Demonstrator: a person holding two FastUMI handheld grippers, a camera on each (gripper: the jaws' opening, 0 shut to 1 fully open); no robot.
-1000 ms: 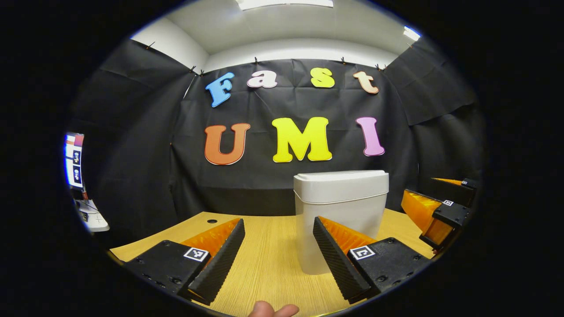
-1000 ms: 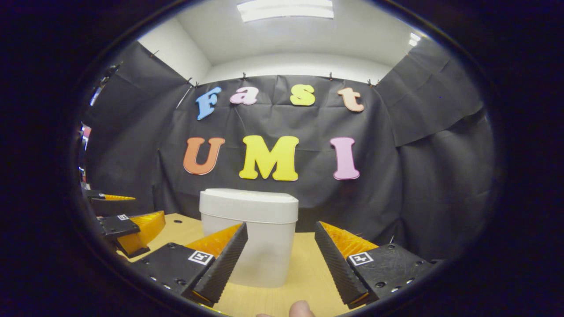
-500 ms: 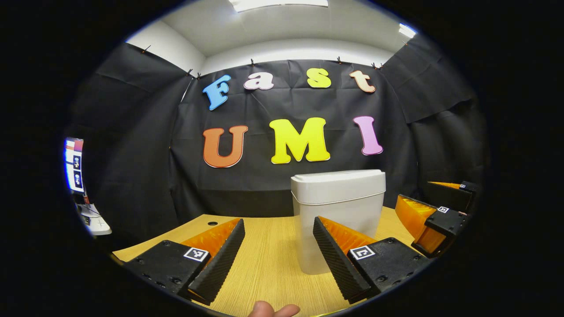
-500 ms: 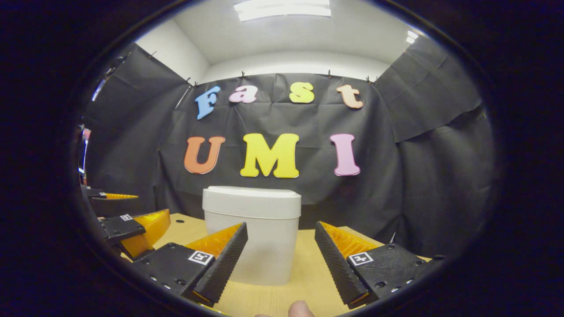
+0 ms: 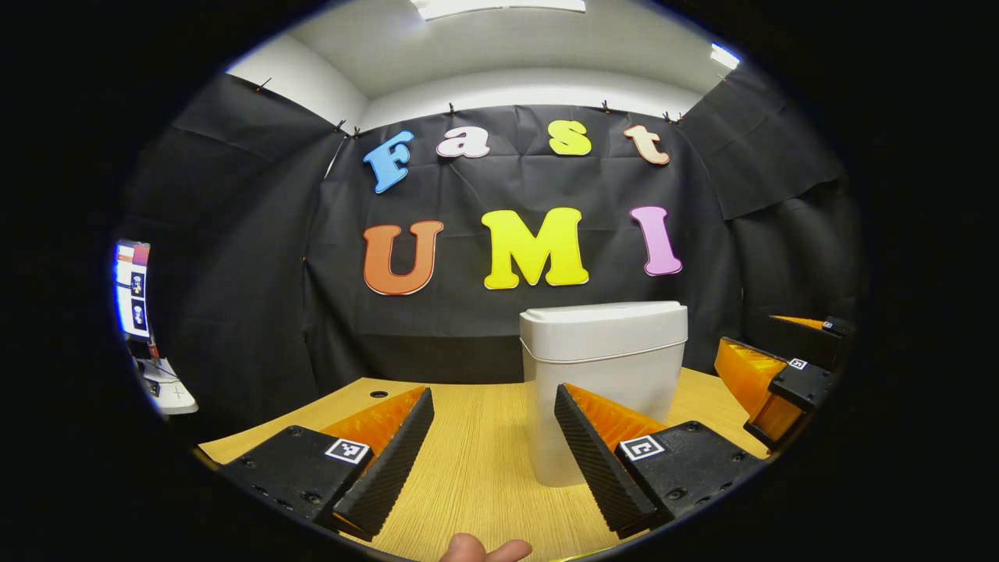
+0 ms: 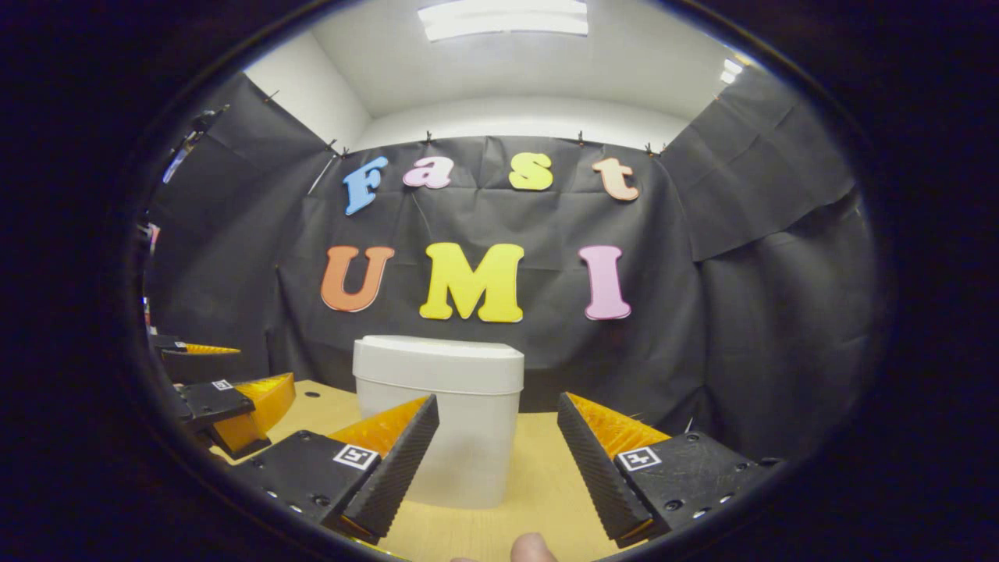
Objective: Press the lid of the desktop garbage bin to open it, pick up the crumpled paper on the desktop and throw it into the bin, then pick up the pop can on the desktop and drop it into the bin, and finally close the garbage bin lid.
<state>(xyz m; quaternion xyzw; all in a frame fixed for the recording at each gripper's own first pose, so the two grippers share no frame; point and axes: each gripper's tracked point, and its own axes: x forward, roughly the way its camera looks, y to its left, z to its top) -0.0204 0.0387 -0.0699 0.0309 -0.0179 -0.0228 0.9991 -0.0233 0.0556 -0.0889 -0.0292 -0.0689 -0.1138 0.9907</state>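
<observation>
With the bin (image 5: 602,382) standing on the tabletop (image 5: 476,460) near its far edge and its lid (image 5: 605,328) not yet pressed open, the whole task is being left undone while the left gripper (image 5: 493,453) and right gripper (image 6: 497,460) are being held released.

A light wooden desk (image 5: 476,460) with a fine straight grain runs up to the black cloth wall. On it stands a white garbage bin (image 5: 601,382), upright, with its lid (image 5: 602,329) down. In the left gripper view the bin sits toward the right of the desk; in the right gripper view (image 6: 437,421) it sits left of middle. A small round dark hole (image 5: 376,393) shows in the desk top near the far left edge.
</observation>
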